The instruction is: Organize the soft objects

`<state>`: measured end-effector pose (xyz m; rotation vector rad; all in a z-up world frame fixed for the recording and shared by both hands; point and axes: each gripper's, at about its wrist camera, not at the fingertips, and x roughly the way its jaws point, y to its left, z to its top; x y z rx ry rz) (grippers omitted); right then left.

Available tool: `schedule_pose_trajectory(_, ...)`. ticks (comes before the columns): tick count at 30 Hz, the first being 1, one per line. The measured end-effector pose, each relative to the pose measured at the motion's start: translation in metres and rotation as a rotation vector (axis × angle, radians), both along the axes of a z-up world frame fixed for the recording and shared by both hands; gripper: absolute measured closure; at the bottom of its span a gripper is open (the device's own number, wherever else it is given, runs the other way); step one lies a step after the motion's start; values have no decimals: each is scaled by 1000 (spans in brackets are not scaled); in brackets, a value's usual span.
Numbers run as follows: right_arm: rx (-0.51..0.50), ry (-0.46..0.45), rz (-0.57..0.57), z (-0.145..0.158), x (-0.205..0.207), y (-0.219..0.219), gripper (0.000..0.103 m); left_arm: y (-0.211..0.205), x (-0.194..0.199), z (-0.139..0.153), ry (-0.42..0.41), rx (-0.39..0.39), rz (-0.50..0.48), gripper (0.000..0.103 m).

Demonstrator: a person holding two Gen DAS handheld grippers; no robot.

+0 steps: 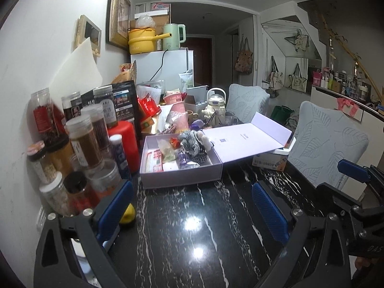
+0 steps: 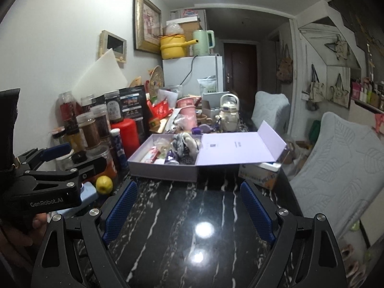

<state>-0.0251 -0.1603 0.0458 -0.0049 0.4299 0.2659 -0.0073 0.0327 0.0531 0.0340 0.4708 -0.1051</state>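
A lilac box [image 1: 182, 175] [image 2: 165, 169] sits open on the black marble table, its lid [image 1: 244, 141] [image 2: 240, 147] folded out to the right. Inside lie a black-and-white checked soft toy [image 1: 193, 145] [image 2: 183, 145], a purple item and some packets. My left gripper [image 1: 194, 206] stands open over bare tabletop short of the box, nothing between its blue pads. My right gripper [image 2: 189, 208] is open too, empty, also short of the box. The left gripper [image 2: 60, 158] shows at the left of the right wrist view, and the right gripper [image 1: 355, 171] at the right edge of the left wrist view.
Several spice jars [image 1: 81, 141] and a red canister [image 2: 128, 132] crowd the left against the wall. A yellow lemon [image 2: 104, 184] lies by them. Cups, a white kettle [image 1: 216, 106] and packets clutter the far table. A small carton [image 2: 261, 174] sits under the lid. Two padded chairs [image 2: 336, 165] stand right.
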Motion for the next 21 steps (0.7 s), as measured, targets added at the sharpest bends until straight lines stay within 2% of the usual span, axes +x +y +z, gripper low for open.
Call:
schedule_pose_trajectory(11,14,-2,-11,-5,-22,0,14,-2,-24,-3,-11,4,8,2)
schedule_pose_trajectory(21,17,-15,-23,-6,-31,-1,14,-5,-30,-4,-21,11,3,2)
